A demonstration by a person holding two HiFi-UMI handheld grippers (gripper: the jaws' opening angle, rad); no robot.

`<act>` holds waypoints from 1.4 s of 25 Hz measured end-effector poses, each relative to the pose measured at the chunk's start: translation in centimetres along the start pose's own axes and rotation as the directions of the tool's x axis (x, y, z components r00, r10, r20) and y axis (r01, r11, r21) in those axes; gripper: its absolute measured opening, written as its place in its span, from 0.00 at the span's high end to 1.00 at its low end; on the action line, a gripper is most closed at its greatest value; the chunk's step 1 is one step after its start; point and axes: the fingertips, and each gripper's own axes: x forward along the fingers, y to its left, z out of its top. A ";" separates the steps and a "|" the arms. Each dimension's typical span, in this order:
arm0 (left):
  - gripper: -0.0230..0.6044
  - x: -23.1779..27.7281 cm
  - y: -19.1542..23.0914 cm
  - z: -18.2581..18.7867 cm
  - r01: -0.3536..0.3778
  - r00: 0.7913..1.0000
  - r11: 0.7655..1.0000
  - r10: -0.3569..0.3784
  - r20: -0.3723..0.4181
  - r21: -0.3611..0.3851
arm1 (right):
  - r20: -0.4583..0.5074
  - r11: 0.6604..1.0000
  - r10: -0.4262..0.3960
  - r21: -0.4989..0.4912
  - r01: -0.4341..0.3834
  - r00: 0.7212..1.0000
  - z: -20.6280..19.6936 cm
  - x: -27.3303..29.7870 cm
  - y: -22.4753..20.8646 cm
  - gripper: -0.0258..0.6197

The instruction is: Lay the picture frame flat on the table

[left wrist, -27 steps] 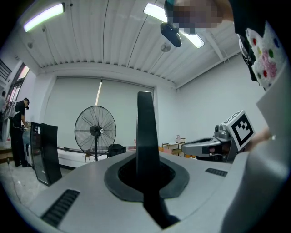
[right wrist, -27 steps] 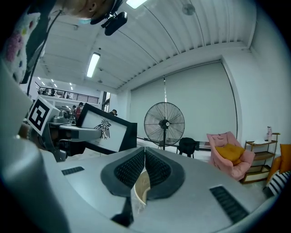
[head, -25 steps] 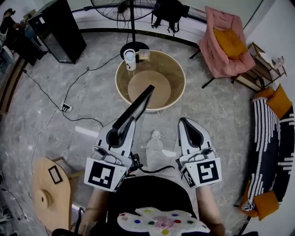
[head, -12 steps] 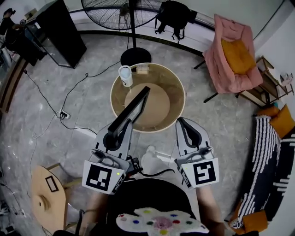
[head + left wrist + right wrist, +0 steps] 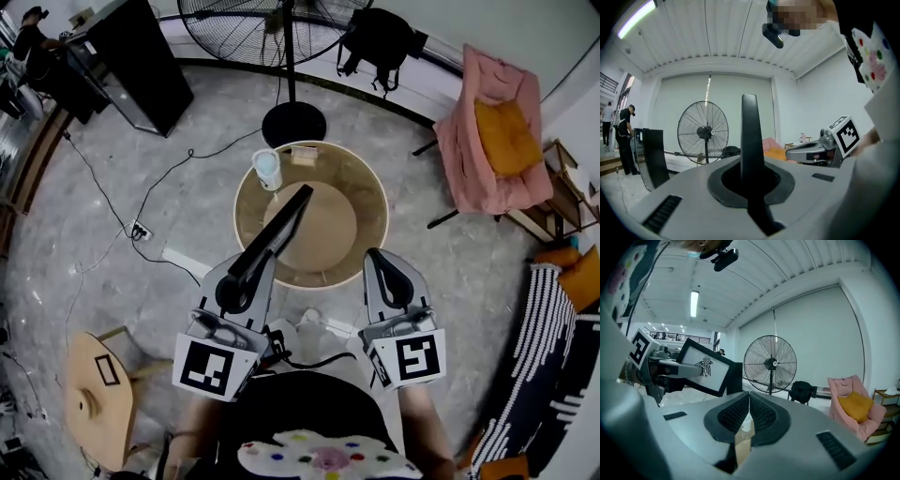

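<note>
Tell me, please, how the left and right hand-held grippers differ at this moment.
The left hand-held gripper is shut on the picture frame's edge; the right hand-held gripper holds nothing. The left's jaws are kept apart by the frame; the right's jaws are closed together. Both point toward the round table.

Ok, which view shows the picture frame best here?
The right gripper view: the picture frame shows its printed face, tilted, clamped in the left claw. The head view shows only its dark top edge over the round table; the left gripper view, just a black bar.
</note>
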 end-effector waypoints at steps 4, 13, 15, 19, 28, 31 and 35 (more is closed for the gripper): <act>0.92 0.8 0.5 0.3 0.023 1.000 1.000 -0.023 -0.006 0.002 | -0.001 1.000 -0.015 0.015 0.015 1.000 0.1 0.7 -0.2 0.91; 0.92 3.1 1.4 1.3 0.108 0.994 0.994 -0.109 0.019 0.027 | 0.022 0.996 -0.082 0.034 0.081 0.996 1.2 1.9 -1.3 0.91; 0.92 3.5 1.9 1.5 0.122 0.992 0.991 -0.124 0.033 0.047 | 0.029 0.995 -0.091 0.039 0.090 0.995 1.5 2.2 -1.4 0.91; 0.92 4.0 2.4 1.4 0.154 0.987 0.987 -0.155 0.040 0.034 | 0.029 0.994 -0.106 0.041 0.104 0.994 1.7 2.6 -1.5 0.91; 0.92 4.7 2.6 0.8 0.268 0.963 0.963 -0.267 0.047 -0.031 | 0.059 0.993 -0.071 0.102 0.065 0.996 2.4 4.0 -0.7 0.91; 0.92 4.9 2.1 0.5 0.334 0.942 0.940 -0.332 0.045 -0.068 | 0.069 0.991 -0.034 0.130 0.025 0.997 2.5 4.5 -0.3 0.90; 0.92 5.1 1.2 0.0 0.421 0.907 0.903 -0.419 0.041 -0.088 | 0.071 0.988 0.045 0.143 -0.055 0.996 2.3 5.3 0.6 0.76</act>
